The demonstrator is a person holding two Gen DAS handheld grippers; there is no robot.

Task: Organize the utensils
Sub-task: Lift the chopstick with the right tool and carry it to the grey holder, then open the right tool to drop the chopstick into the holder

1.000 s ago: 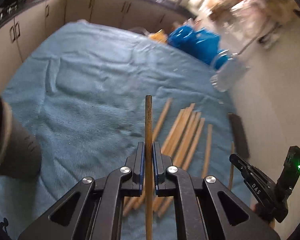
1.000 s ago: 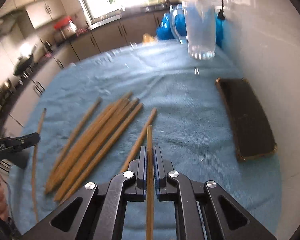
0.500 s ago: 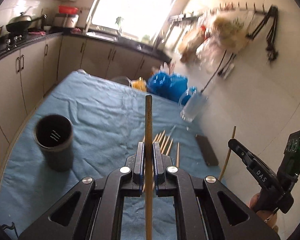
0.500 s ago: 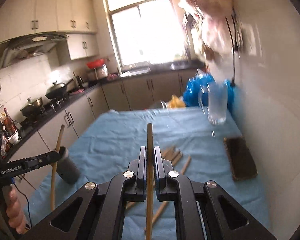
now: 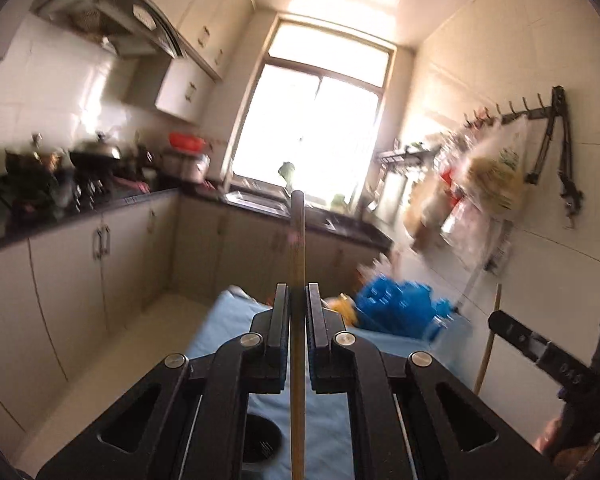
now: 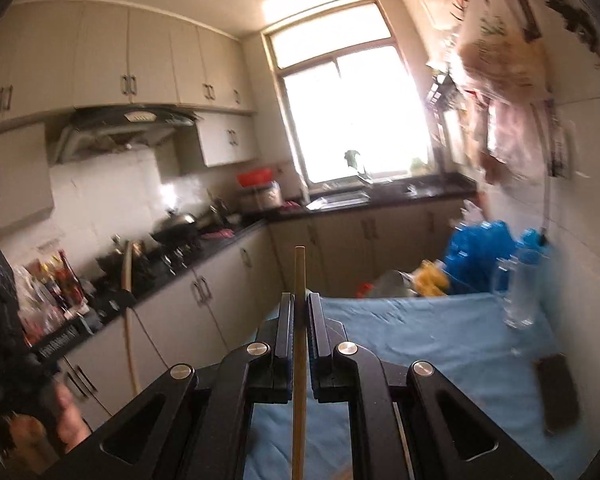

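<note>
My left gripper [image 5: 298,292] is shut on a wooden chopstick [image 5: 297,240] that sticks out forward and up past the pads. The dark round holder cup [image 5: 260,442] shows low in the left wrist view, under the gripper body on the blue cloth. My right gripper [image 6: 299,302] is shut on another wooden chopstick [image 6: 299,272]. In the left wrist view the right gripper [image 5: 496,318] appears at the right edge with its chopstick [image 5: 488,344]. The left gripper [image 6: 122,298] with its chopstick [image 6: 127,272] shows at the left of the right wrist view. The loose chopsticks on the cloth are hidden.
A blue cloth [image 6: 440,344] covers the table. On it stand a clear glass jug [image 6: 520,292], a dark phone [image 6: 558,392] by the wall and blue bags [image 6: 480,252] at the far end. Kitchen cabinets and a counter [image 6: 204,280] run along the left.
Both grippers rose and tilted up from looking down at the cloth, each still holding its chopstick. The pile of chopsticks dropped out of view; the cup now sits under the left gripper.
</note>
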